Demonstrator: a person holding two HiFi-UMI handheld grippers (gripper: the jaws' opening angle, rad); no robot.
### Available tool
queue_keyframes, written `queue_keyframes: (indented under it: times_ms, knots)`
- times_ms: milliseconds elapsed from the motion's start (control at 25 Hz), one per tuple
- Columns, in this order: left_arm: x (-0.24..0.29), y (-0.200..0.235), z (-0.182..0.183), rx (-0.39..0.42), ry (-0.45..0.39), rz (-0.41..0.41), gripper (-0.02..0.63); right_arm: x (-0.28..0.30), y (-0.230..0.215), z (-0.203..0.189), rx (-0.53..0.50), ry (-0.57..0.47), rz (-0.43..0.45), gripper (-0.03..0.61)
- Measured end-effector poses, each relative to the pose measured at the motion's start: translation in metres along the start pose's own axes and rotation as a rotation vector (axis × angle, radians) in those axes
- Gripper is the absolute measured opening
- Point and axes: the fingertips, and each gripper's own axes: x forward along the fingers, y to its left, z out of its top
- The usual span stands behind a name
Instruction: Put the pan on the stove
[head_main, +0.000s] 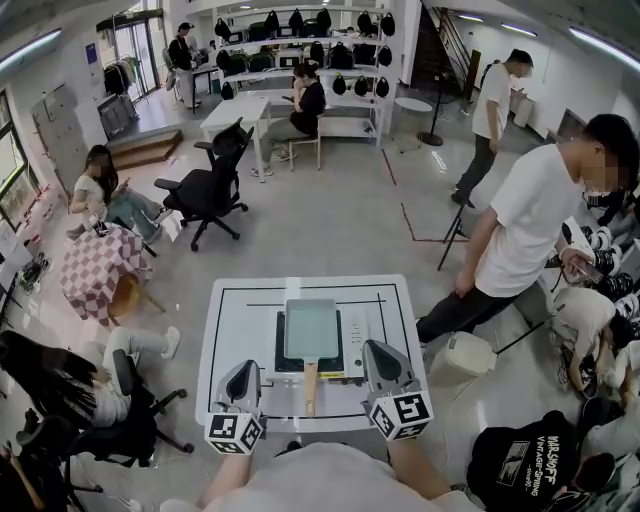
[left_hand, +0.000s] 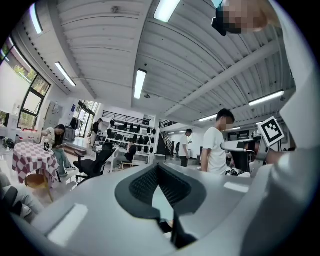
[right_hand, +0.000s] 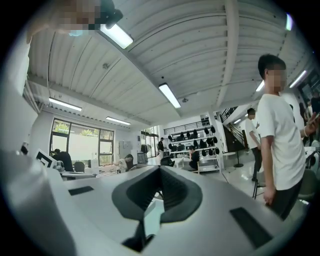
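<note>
A pale green rectangular pan (head_main: 311, 330) sits on a black portable stove (head_main: 283, 358) in the middle of the white table (head_main: 232, 330). Its wooden handle (head_main: 310, 386) points toward me. My left gripper (head_main: 243, 370) is held over the table's near edge, left of the handle and apart from it. My right gripper (head_main: 381, 350) is to the handle's right, level with the stove's near corner. Both are shut with nothing held. The left gripper (left_hand: 157, 166) and right gripper (right_hand: 160, 168) both point up across the room in their own views, jaws meeting at the tips.
A person in a white T-shirt (head_main: 530, 225) stands just right of the table beside a white bin (head_main: 468, 354). A seated person (head_main: 120, 375) and a black chair (head_main: 130, 420) are at the table's left. Several bags and people crowd the lower right.
</note>
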Motion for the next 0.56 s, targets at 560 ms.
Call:
queue_keyframes:
  times_ms: [560]
  knots:
    - [-0.0058, 0.003, -0.0027, 0.004, 0.0, -0.012, 0.011, -0.0021, 0.0097, -0.004, 0.032, -0.015, 0.001, 0.008]
